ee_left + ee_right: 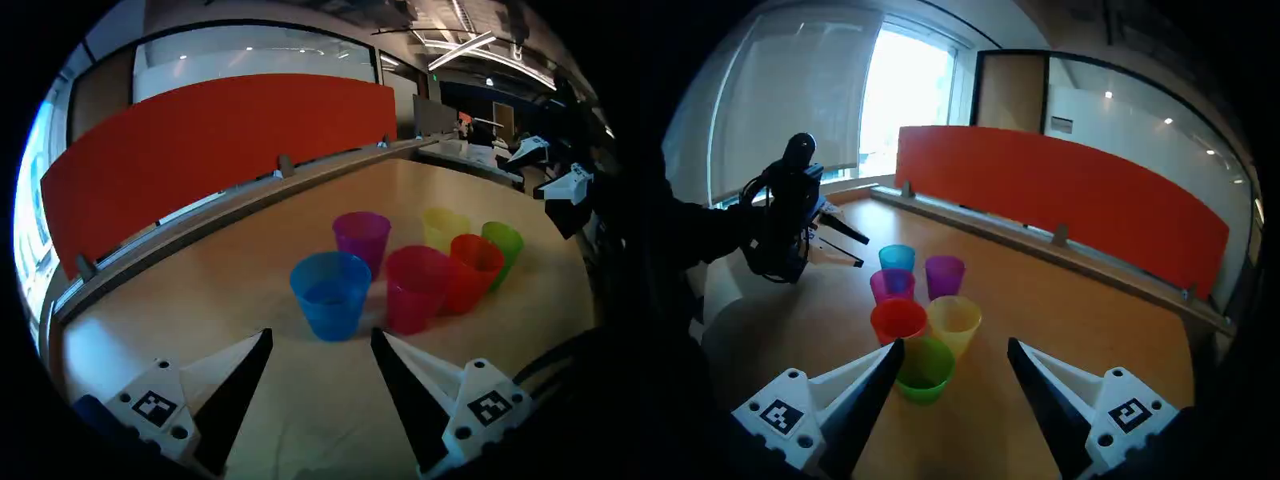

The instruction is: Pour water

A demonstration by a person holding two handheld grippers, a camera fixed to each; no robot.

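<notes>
Six plastic cups clustered mid-table (pixel 240 304), most touching or nearly so. Left gripper (pixel 320 334): fingers spread wide, holding nothing, lined up on the blue cup (pixel 330 294), which stands just ahead of the tips at the near edge of the group. Right gripper (pixel 954 344): also spread and empty, with the green cup (pixel 922 370) partly behind its left finger and the yellow cup (pixel 954 320) just beyond. The blue cup looks to have water in the bottom, but the inside is dim, so can't be sure; can't tell for the others.

Risks:
- The purple cup (pixel 362 240) and pink cup (pixel 416 288) sit close behind and to the right of blue, so a finger pushed in too deep prob. knocks one over.
- Cups look thin-walled, so a hard squeeze may buckle the rim and slop water.
- The green cup is so near the right gripper's finger that any sideways drift could tip it.
- W/ receiving cups packed this tight, a pour could easily miss or splash into the wrong one.
</notes>
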